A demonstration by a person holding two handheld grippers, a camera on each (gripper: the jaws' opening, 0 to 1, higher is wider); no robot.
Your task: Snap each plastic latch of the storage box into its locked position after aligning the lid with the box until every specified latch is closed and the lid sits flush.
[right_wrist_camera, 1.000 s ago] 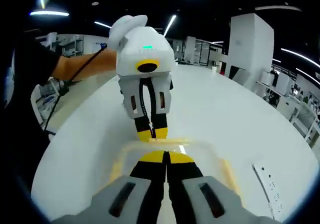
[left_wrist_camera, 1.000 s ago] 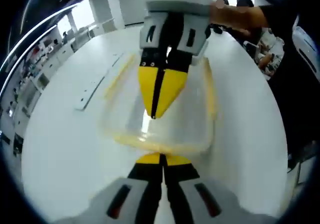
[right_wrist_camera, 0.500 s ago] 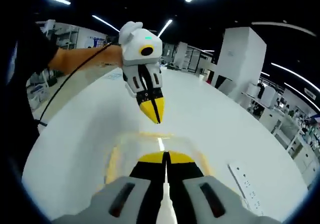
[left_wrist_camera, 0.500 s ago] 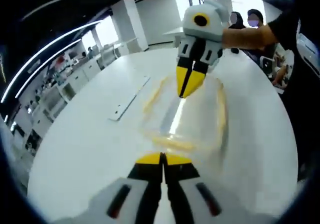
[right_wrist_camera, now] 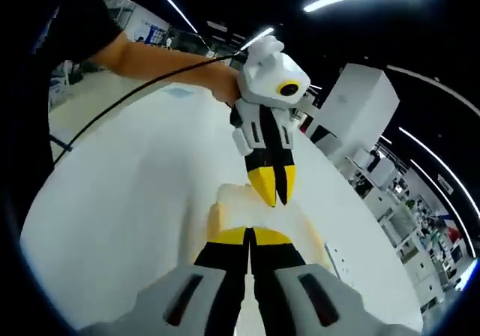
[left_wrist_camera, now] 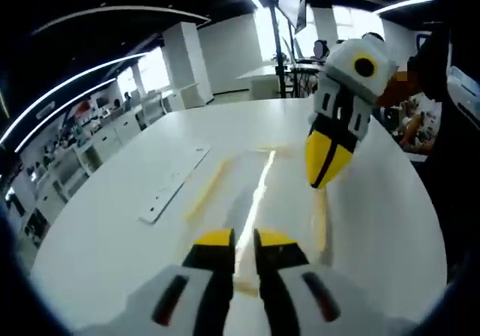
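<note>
The clear storage box (left_wrist_camera: pixel 259 190) with yellow rim strips and latches lies on the white table, its lid on top. My left gripper (left_wrist_camera: pixel 244 240) hovers above the box's near end with its jaws a little apart and nothing between them. My right gripper (left_wrist_camera: pixel 319 180) hangs shut in the air over the box's right side. In the right gripper view the box (right_wrist_camera: pixel 225 205) lies just past my shut right gripper (right_wrist_camera: pixel 248 235). There the left gripper (right_wrist_camera: pixel 277 195) points down above the box without touching it.
A white power strip (left_wrist_camera: pixel 174 183) lies on the table left of the box; the power strip (right_wrist_camera: pixel 341 262) is also at the lower right in the right gripper view. A person's arm (right_wrist_camera: pixel 150 57) holds the left gripper. Desks and shelves stand beyond the round table (left_wrist_camera: pixel 105 223).
Both grippers have lifted off the box and drawn back from each other. The left jaws, touching before, now stand slightly apart. The box has stayed in place.
</note>
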